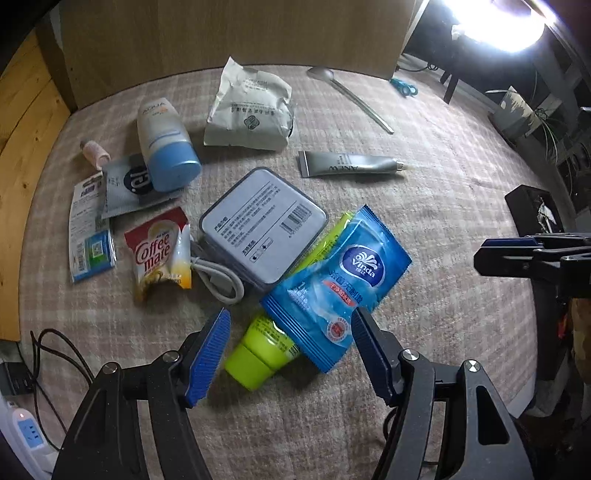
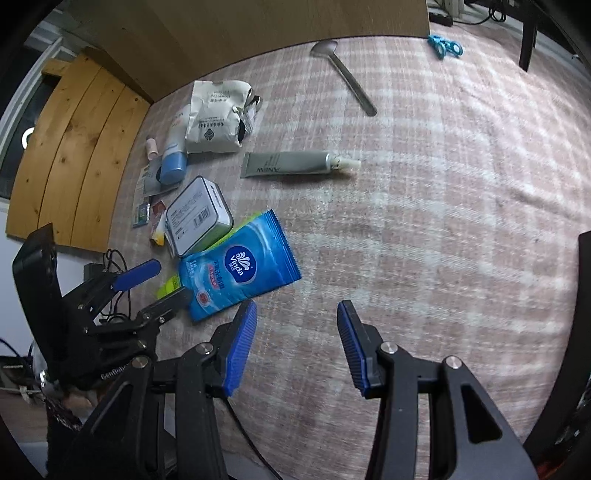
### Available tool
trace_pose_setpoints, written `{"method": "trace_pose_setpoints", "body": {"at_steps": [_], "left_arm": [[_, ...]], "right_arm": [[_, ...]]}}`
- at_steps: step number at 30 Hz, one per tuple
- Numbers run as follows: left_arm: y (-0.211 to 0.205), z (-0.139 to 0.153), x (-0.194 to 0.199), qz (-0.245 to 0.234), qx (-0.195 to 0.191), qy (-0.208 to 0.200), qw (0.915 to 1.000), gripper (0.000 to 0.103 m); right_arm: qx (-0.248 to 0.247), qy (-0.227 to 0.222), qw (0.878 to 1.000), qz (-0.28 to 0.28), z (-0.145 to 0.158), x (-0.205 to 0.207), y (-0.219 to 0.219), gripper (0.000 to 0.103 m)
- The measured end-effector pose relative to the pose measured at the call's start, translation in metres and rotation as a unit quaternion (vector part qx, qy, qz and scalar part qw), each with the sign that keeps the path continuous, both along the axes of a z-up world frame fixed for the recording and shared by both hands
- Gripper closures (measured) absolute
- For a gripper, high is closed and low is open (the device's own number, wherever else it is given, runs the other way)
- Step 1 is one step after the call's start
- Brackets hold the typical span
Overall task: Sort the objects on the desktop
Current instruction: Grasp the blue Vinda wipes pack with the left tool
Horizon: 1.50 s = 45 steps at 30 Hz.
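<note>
A blue Vinda wipes packet (image 1: 343,280) lies on a lime green tube (image 1: 264,343), next to a grey box (image 1: 264,225). My left gripper (image 1: 290,325) is open, its jaws standing either side of the tube's cap and the packet's near corner. It also shows in the right wrist view (image 2: 159,282). My right gripper (image 2: 297,317) is open and empty over bare cloth, just right of the packet (image 2: 240,266). A grey ANEW tube (image 1: 351,166), a metal spoon (image 1: 351,96), a white pouch (image 1: 247,110) and a blue-capped bottle (image 1: 166,144) lie farther back.
A Coffee mate sachet (image 1: 159,254), a white cable (image 1: 218,277), flat sachets (image 1: 92,229) and a small pink bottle (image 1: 94,151) lie at the left. A blue clip (image 2: 445,46) lies at the back. A wooden board (image 1: 236,33) stands behind. A power strip (image 1: 26,435) lies off the left edge.
</note>
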<state>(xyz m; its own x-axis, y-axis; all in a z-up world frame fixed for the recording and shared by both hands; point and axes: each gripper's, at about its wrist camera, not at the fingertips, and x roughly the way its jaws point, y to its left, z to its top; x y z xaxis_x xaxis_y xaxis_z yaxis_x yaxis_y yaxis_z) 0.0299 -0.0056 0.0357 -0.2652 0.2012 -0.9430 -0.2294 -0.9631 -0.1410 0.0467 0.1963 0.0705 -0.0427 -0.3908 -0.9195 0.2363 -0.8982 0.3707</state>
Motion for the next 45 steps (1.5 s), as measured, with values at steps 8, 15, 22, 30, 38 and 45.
{"method": "trace_pose_setpoints", "body": {"at_steps": [8, 15, 22, 30, 38, 45], "left_arm": [[0.017, -0.012, -0.004, -0.020, 0.006, -0.004, 0.9998, 0.038], [0.031, -0.007, 0.004, -0.040, 0.019, -0.002, 0.9990, 0.038], [0.055, -0.007, 0.005, -0.075, 0.007, 0.001, 0.9972, 0.039], [0.070, -0.007, -0.015, -0.097, -0.051, 0.015, 0.9939, 0.028], [0.078, -0.021, -0.019, -0.101, -0.090, -0.007, 0.9907, 0.028], [0.073, -0.024, -0.021, -0.072, -0.098, -0.003, 0.9925, 0.034]], "right_arm": [[0.000, -0.010, 1.000, -0.017, -0.008, 0.005, -0.001, 0.058], [0.013, 0.008, 1.000, -0.019, -0.002, -0.003, 0.009, 0.058], [0.045, 0.037, 0.998, 0.028, 0.011, -0.026, 0.000, 0.058], [0.054, 0.062, 0.993, 0.084, 0.021, -0.051, -0.014, 0.058], [0.079, 0.072, 0.978, 0.180, 0.000, -0.078, -0.046, 0.056], [0.090, 0.082, 0.965, 0.232, -0.020, -0.097, -0.072, 0.055]]}}
